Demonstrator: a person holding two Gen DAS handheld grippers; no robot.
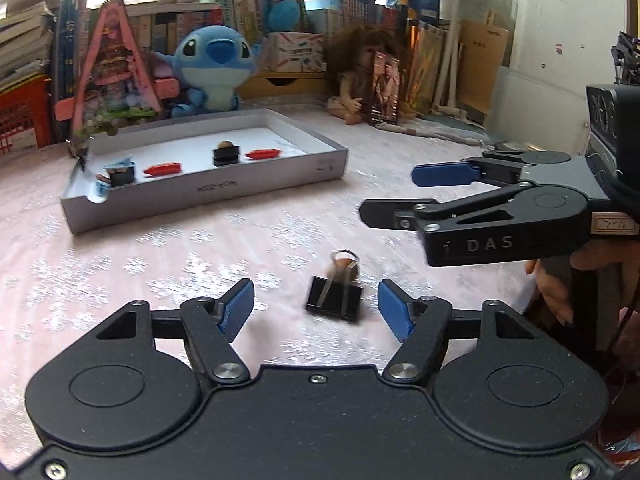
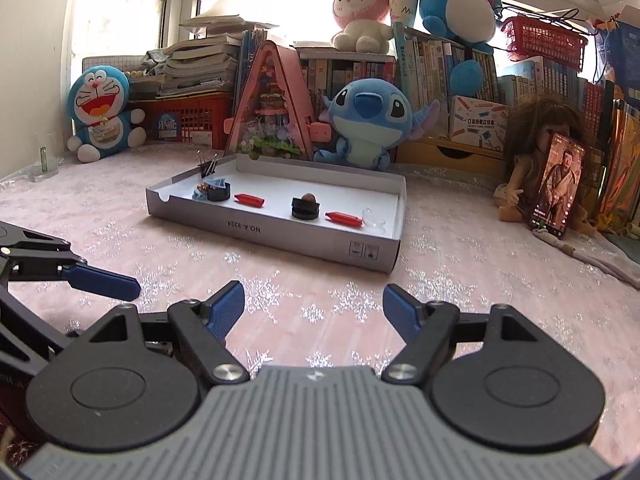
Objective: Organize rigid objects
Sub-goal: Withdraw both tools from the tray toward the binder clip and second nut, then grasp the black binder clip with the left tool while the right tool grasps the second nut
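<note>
Reading "NO.A-2224" upside down on the near wall of the shallow grey box (image 2: 276, 236), and "DAS" on the side of the right gripper (image 1: 400, 196). Also a small paper tag on that gripper, too tiny to read.

Left gripper (image 1: 316, 308) low over the pink worktop (image 1: 160, 248), tipped down a bit, jaws spread wide with nothing pinched. Black binder clip (image 1: 334, 300) lying on the worktop just past the blue fingertips (image 1: 240, 304), between them, not touched, a little blurred. Right gripper up and off to the right of it, also spread and empty, held by a hand (image 1: 554, 292) at the edge.

Inside the box: two red pieces (image 2: 249, 200) (image 2: 344, 218), two black holders (image 2: 218, 192) (image 2: 305, 207), the right one with a brown round thing on top. Another binder clip (image 2: 208, 166) clamped on the box's far left corner. Blue plush toy (image 2: 370, 124) and books behind.
</note>
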